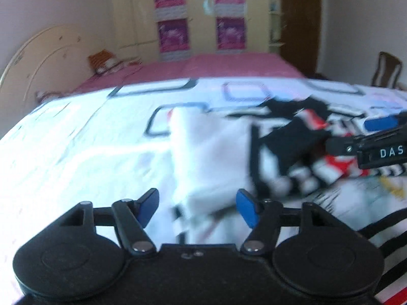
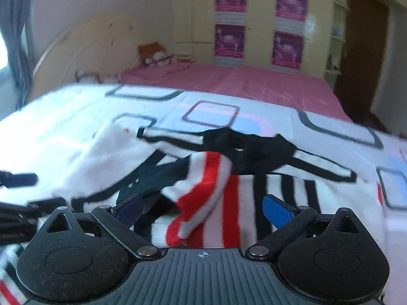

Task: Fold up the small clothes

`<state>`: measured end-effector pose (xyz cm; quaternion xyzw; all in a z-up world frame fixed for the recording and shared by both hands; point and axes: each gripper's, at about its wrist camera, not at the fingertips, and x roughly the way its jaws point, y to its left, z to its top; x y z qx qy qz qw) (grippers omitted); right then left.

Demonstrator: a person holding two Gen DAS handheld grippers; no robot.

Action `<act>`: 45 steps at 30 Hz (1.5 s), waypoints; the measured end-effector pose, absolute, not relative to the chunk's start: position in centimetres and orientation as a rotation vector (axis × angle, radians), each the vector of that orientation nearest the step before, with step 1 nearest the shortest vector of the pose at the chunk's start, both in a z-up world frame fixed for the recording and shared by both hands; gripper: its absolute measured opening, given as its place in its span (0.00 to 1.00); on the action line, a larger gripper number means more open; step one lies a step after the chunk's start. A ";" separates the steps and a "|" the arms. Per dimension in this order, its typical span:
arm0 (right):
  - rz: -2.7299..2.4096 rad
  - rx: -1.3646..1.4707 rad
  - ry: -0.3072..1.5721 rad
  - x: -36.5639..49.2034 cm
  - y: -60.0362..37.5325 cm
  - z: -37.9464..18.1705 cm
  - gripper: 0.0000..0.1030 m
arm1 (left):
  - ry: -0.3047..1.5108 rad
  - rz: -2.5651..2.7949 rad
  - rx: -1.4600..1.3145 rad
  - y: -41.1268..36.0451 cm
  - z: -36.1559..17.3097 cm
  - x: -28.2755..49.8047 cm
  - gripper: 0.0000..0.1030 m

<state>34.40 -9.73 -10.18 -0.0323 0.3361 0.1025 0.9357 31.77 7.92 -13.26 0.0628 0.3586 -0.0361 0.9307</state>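
A small white garment with black and red stripes (image 1: 218, 157) lies partly folded on the patterned bedsheet (image 1: 76, 139). My left gripper (image 1: 197, 207) is open, its blue pads on either side of the garment's near white edge. My right gripper (image 2: 203, 209) is open, with a loose red, white and black striped fold (image 2: 201, 190) of the garment (image 2: 279, 188) lying between its fingers. The right gripper also shows at the right of the left wrist view (image 1: 376, 132), over the striped part.
The white sheet with rounded-square prints (image 2: 211, 114) covers the near bed. A pink bed (image 2: 241, 81) lies behind, with a cream headboard (image 2: 84, 48), an orange soft toy (image 2: 152, 53), a wardrobe with purple posters (image 2: 259, 23) and a wooden chair (image 1: 386, 70).
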 end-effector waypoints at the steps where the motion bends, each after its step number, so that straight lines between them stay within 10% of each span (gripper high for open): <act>1: 0.207 -0.089 0.689 34.7 -9.2 -10.5 0.88 | 0.746 -0.060 0.130 8.3 -13.7 32.0 0.59; 6: 0.185 -0.117 0.703 36.3 -8.6 -11.3 0.75 | 0.745 -0.044 0.137 8.4 -15.2 33.5 0.48; 8: 0.189 -0.123 0.701 36.7 -8.7 -11.2 0.43 | 0.739 -0.042 0.162 8.2 -15.6 33.7 0.48; 14: 0.120 0.061 0.687 36.6 -12.6 -9.6 0.07 | 0.720 -0.070 0.244 7.6 -16.2 32.9 0.39; 26: -0.005 0.294 0.790 35.6 -20.0 -11.8 0.08 | 0.746 -0.121 0.233 7.7 -15.9 32.1 0.23; 27: -0.002 0.304 0.791 35.6 -20.2 -11.8 0.14 | 0.748 -0.124 0.256 7.5 -15.9 32.0 0.25; 29: -0.018 0.298 0.780 35.6 -20.3 -11.7 0.74 | 0.739 -0.107 0.304 7.2 -16.3 32.2 0.31; 30: -0.025 0.294 0.764 35.5 -20.4 -11.5 0.80 | 0.732 -0.095 0.314 7.2 -16.4 32.5 0.32; 34: -0.010 0.359 0.775 36.1 -21.2 -11.8 0.73 | 0.724 -0.073 0.256 7.8 -16.0 33.9 0.31; 38: -0.040 0.398 0.780 36.6 -22.2 -11.9 0.23 | 0.701 -0.078 0.278 7.8 -16.0 33.4 0.22; 45: -0.061 0.203 0.603 33.9 -21.6 -9.4 0.05 | 0.712 -0.083 0.283 7.8 -16.7 33.3 0.20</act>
